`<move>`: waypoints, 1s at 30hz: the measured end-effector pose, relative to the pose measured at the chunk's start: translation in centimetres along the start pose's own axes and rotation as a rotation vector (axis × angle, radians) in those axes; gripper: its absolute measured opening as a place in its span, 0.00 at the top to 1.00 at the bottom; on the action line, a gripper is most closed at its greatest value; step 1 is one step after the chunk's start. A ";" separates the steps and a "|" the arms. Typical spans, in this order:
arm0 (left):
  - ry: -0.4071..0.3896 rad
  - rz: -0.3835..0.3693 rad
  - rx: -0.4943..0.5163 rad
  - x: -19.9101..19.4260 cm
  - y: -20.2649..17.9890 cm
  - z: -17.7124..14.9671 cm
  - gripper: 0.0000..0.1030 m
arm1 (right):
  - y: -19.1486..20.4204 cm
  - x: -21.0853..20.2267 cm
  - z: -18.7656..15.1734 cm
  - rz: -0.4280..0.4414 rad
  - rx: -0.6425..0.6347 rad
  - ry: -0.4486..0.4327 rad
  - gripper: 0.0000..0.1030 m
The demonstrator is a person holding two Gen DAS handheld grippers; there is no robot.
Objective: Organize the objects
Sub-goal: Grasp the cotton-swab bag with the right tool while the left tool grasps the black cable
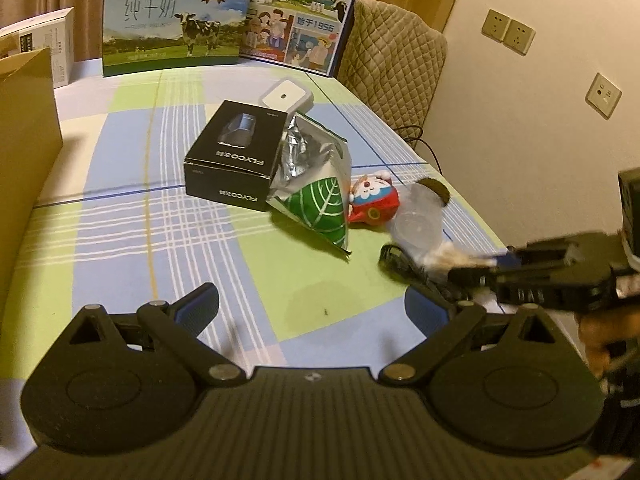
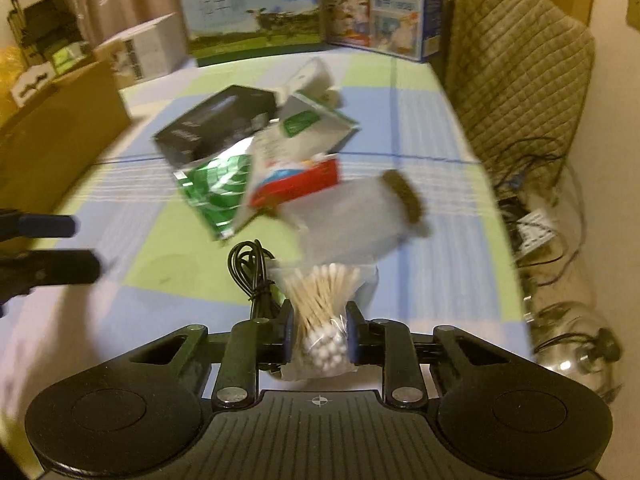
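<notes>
two sets of jaws are mine here, one in each hand. my right gripper (image 2: 319, 338) has its jaws clenched on a clear plastic bag of wooden cotton swabs (image 2: 322, 312), the pads pressing the bundle from both sides near its white tips. the bag sits at the near edge of the checked blue, green and white surface (image 1: 132, 208), just beside a coiled black cable (image 2: 250, 268), which lies to its left in the right wrist view.

my left gripper (image 1: 312, 300) hangs over a bare green patch of the surface with its jaws released and spread wide, nothing between them. in the left wrist view the right gripper (image 1: 472, 268) comes in from the right edge, blurred, low over the cable and the bag.

further back, in a loose cluster, lie a black rectangular cardboard box with white lettering (image 1: 236, 152), a silver and green foil pouch with a leaf pattern (image 1: 316, 188) leaning against that box, a small red and blue cartoon cat toy (image 1: 372, 200) just right of the pouch, and a clear plastic cup (image 1: 416, 220) tipped on its side near the toy. a small white square device (image 1: 286, 96) sits behind the black box.

at the far end stand a green and white milk carton case with a cow picture (image 1: 176, 24) and a blue illustrated milk case (image 1: 304, 16), side by side. a brown cardboard box (image 1: 28, 152) stands at the left edge. a chair with a tan quilted cover (image 1: 396, 64) is beside the surface on the right.
</notes>
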State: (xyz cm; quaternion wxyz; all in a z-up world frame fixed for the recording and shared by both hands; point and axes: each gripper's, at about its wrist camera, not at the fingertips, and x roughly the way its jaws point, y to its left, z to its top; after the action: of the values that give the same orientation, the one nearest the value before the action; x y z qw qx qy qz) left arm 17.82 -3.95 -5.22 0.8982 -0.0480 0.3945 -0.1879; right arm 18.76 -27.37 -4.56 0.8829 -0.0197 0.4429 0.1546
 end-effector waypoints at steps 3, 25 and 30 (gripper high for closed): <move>0.005 0.001 -0.015 -0.1 0.3 -0.1 0.06 | 1.2 0.0 -0.3 0.080 0.013 0.014 0.79; 0.127 -0.113 -0.031 4.3 -2.7 -1.8 0.58 | -0.1 -0.4 -0.1 0.085 0.112 0.006 0.79; 0.108 -0.082 0.019 5.1 -2.8 -1.4 0.65 | -0.1 -0.4 -0.2 0.074 0.120 0.003 0.79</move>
State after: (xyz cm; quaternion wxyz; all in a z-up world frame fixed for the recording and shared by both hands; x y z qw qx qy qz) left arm 19.11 -8.35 -9.05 0.8676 -0.0452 0.4383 -0.2305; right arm 18.46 -27.61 -4.35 0.8756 0.0491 0.4531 0.1602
